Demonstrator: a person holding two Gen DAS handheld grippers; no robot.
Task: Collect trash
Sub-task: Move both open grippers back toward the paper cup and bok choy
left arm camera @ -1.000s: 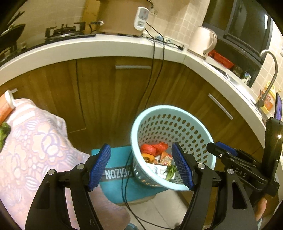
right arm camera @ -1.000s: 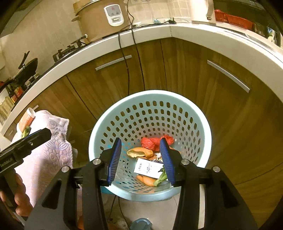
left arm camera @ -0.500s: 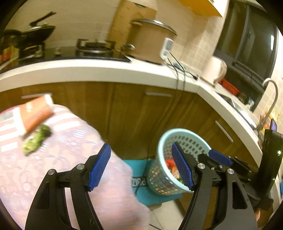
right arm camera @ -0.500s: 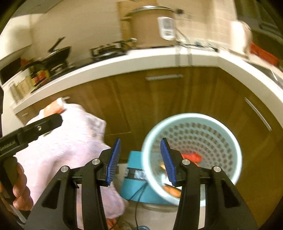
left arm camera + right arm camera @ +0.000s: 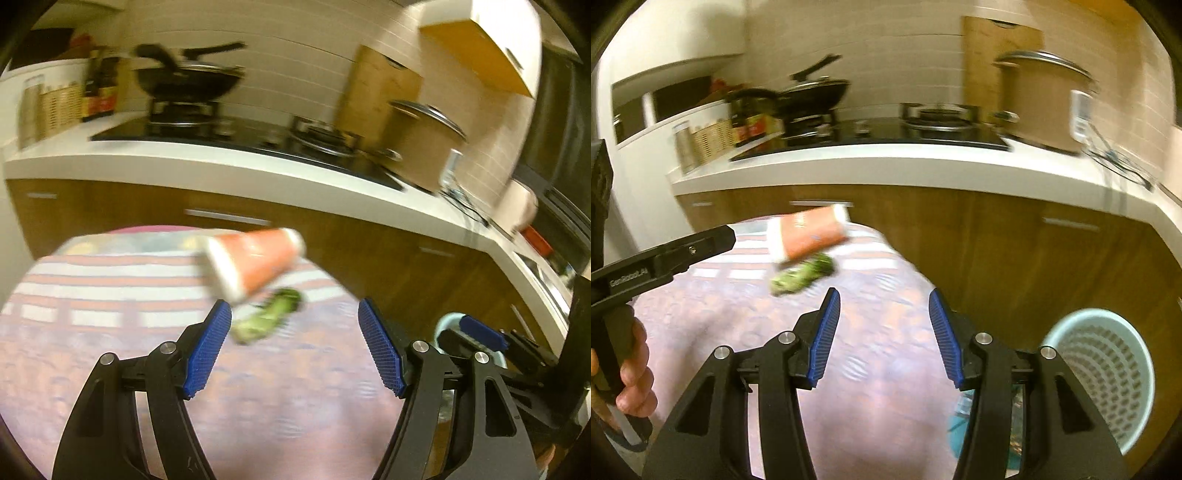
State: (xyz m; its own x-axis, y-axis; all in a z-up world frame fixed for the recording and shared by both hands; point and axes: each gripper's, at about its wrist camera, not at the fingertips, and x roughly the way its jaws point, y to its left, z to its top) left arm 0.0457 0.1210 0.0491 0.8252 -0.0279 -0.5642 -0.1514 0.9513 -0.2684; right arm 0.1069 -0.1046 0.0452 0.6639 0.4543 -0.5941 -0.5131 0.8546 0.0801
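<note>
Left claw [image 5: 294,345]: blue pads spread wide, nothing between them. Directly ahead of it, on a pink patterned cloth [image 5: 110,332], lie two items of trash. An orange carton with white ends [image 5: 255,260] lies on its side, tilted, just beyond the left pad. A green vegetable scrap [image 5: 267,319] sits immediately below the carton, between the pad tips and slightly nearer the left one. Whether carton and scrap touch cannot be determined; both frames are motion-blurred.

Right claw [image 5: 884,332]: pads likewise apart and empty. The carton [image 5: 809,234] and the green scrap [image 5: 801,277] lie ahead and to the left of it on the same cloth [image 5: 886,369]. The light blue perforated basket [image 5: 1104,376] stands low to the right of this claw, beside the cloth, against the brown cabinet fronts [image 5: 1015,258]. In the left claw's view only a sliver of the basket rim [image 5: 448,319] appears, behind the right claw's tip at lower right.

Beyond both claws runs a white countertop [image 5: 886,162] carrying a black wok [image 5: 812,94], a hob and a brown rice cooker [image 5: 1041,107].
</note>
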